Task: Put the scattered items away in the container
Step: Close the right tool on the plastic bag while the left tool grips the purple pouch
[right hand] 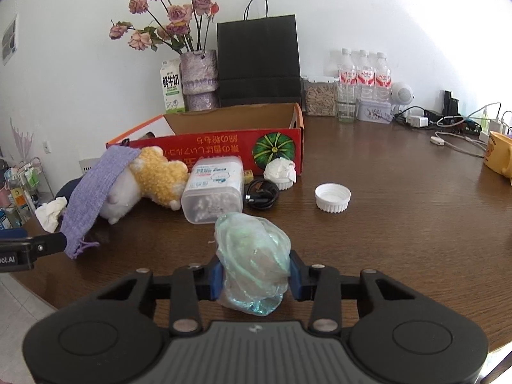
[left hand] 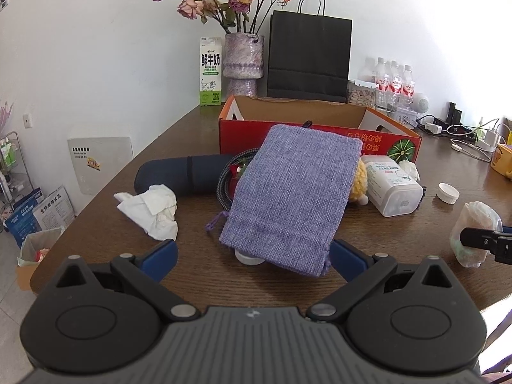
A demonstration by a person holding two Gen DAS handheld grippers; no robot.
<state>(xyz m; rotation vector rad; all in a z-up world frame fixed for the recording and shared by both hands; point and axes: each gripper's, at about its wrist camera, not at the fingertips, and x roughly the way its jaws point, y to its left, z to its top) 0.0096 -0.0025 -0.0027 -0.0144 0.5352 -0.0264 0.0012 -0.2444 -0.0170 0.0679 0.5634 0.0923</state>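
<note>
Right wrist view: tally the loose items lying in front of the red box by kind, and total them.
Crumpled tissues: 2
White caps: 2
Purple knit pouch: 1
Plush toy: 1
Cotton swab box: 1
Black cable: 1
Plastic bag: 1
Small yellow block: 1
Dark case: 1
Total: 11
</note>
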